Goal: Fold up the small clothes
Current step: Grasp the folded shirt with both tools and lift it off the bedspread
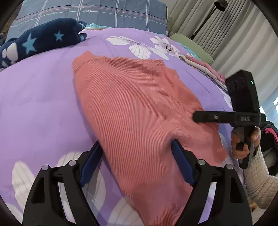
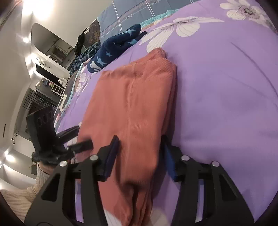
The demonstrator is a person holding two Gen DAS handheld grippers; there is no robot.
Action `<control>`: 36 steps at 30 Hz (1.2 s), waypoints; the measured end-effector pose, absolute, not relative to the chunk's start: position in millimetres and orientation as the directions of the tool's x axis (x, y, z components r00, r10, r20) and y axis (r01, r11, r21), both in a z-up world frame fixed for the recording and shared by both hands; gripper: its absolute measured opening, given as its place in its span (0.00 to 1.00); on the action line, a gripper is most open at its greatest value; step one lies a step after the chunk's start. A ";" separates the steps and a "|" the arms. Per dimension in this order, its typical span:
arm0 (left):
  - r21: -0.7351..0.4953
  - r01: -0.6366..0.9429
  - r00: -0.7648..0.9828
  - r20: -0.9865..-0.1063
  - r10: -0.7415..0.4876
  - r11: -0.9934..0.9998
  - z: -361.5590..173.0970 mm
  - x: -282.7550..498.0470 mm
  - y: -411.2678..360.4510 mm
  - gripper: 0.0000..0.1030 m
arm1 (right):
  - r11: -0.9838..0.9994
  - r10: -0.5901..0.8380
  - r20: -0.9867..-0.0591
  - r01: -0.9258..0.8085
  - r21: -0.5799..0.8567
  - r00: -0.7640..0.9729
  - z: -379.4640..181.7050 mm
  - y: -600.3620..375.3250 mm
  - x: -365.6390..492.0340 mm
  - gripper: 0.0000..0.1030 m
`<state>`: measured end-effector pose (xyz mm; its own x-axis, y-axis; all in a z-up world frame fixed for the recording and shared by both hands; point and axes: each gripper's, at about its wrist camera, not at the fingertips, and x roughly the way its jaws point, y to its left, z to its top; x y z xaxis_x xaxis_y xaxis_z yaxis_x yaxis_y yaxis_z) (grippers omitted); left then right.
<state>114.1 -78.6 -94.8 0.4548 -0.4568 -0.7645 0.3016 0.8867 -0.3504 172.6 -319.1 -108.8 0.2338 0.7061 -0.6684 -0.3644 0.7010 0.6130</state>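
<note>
Evidently, the salmon-pink ribbed knit garment point(image 1: 132, 97) is laid flat on the purple flowered bed cover point(image 1: 38, 104) for folding. Its near edge is straddled by the left gripper point(image 1: 134, 156) and the right gripper point(image 2: 140, 153), fingers apart, presumably so a grip can be taken; no pinch is seen.

My left wrist camera looks forward and down along my left gripper point(image 1: 135, 165), close over the purple bedspread point(image 1: 43, 97), facing the plaid pillow point(image 1: 97, 12) and curtains point(image 1: 225, 29), with my right gripper point(image 1: 205, 117) at its right edge. My right wrist camera sits just as near, tilted, facing the room's lit wall. Both share the salmon ribbed garment point(image 2: 132, 107), the star-patterned navy cloth point(image 2: 114, 47) and each other's gripper.
</note>
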 end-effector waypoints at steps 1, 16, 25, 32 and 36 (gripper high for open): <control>-0.354 0.301 0.451 -0.765 -0.459 0.886 -95.7 118.5 -79.5 0.79 | 0.702 0.705 -0.672 -0.362 0.613 0.229 -110.8 -315.1 178.8 0.44; -0.284 0.329 0.495 -0.760 -0.421 0.901 -85.5 138.0 -93.0 0.34 | 0.757 0.633 -0.704 -0.450 0.474 0.323 -96.7 -288.1 182.5 0.23; -0.188 0.410 0.620 -0.660 -0.424 0.892 -4.8 137.5 -113.1 0.27 | 0.779 0.616 -0.559 -0.535 0.327 0.555 -4.9 -300.1 147.0 0.20; -0.081 0.453 0.691 -0.596 -0.408 0.888 64.2 209.5 -152.3 0.27 | 0.838 0.537 -0.477 -0.504 0.209 0.695 63.6 -327.2 198.2 0.20; -0.106 0.436 0.700 -0.584 -0.411 0.894 79.4 272.2 -162.7 0.27 | 0.872 0.486 -0.448 -0.450 0.191 0.751 85.3 -340.4 256.6 0.20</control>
